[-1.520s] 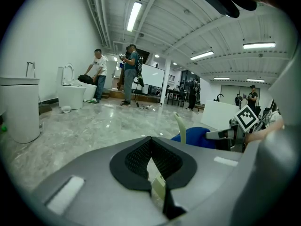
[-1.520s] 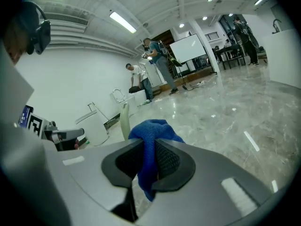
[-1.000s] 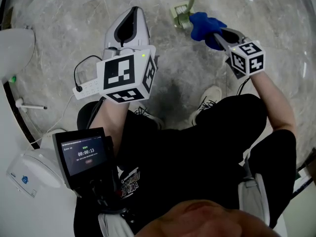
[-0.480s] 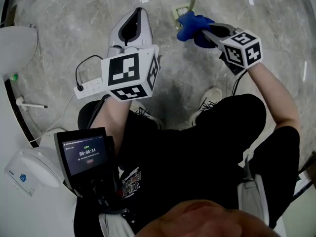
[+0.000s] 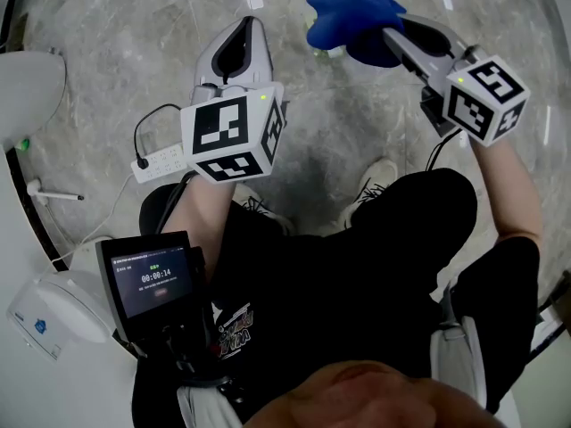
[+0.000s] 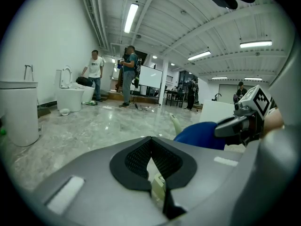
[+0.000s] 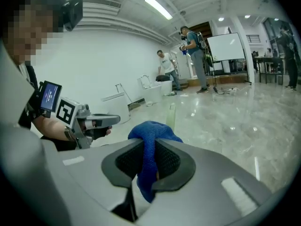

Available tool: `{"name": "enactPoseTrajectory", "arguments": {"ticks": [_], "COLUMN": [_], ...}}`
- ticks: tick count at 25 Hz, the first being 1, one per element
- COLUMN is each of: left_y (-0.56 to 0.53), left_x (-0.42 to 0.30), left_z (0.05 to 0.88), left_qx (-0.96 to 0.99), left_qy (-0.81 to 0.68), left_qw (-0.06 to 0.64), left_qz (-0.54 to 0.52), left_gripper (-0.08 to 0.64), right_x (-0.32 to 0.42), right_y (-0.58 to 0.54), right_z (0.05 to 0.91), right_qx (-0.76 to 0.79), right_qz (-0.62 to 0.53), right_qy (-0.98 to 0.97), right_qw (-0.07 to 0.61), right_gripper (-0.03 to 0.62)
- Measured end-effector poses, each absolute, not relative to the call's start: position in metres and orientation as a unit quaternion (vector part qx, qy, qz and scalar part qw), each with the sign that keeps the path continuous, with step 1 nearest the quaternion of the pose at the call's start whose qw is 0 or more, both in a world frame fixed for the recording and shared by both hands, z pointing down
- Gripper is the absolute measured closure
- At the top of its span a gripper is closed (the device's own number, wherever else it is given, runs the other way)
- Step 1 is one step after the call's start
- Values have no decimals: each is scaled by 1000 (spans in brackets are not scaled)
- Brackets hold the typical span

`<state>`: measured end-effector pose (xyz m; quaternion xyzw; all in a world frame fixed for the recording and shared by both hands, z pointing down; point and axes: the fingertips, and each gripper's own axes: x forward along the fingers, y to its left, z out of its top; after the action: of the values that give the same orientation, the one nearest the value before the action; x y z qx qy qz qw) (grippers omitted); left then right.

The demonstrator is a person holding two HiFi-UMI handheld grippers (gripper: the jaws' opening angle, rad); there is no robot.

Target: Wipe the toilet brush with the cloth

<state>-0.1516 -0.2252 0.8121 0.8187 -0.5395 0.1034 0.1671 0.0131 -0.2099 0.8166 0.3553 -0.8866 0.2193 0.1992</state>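
Observation:
My right gripper [image 5: 389, 36] is shut on a blue cloth [image 5: 350, 18], whose bunched fabric hangs pinched between the pads [image 7: 149, 149]. The cloth is lifted high and covers nearly all of the pale green toilet brush in the head view; only a sliver [image 5: 323, 51] shows under it. The brush handle stands upright on the floor behind the cloth [image 7: 171, 113] and shows beside it in the left gripper view [image 6: 176, 124]. My left gripper [image 5: 244, 25] hangs to the left of the brush, its fingertips meeting [image 6: 148, 139], with no task object in them.
A white toilet [image 5: 27, 87] stands at the left, a white power strip [image 5: 161, 159] with its cable lies beside my left foot. A screen [image 5: 152, 279] hangs at my chest. More toilets [image 6: 70, 95] and several standing people [image 6: 128, 74] are far off on the marble floor.
The right gripper has risen with the blue cloth, which now looks bigger and hides the brush in the head view. The left gripper has stayed where it was.

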Motion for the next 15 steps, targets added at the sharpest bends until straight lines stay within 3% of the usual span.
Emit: {"name": "enactPoseTrajectory", "arguments": {"ticks": [15], "left_y": [-223], "left_x": [-149], "left_z": [810], "left_qx": [821], "left_qy": [-537], "left_qw": [167], "left_qz": [101], "left_gripper": [560], "right_x": [41], "right_y": [-237], "right_z": [692], "right_qx": [403], "right_qz": [137], "right_qy": [-903], "right_qw": [53], "right_gripper": [535]}}
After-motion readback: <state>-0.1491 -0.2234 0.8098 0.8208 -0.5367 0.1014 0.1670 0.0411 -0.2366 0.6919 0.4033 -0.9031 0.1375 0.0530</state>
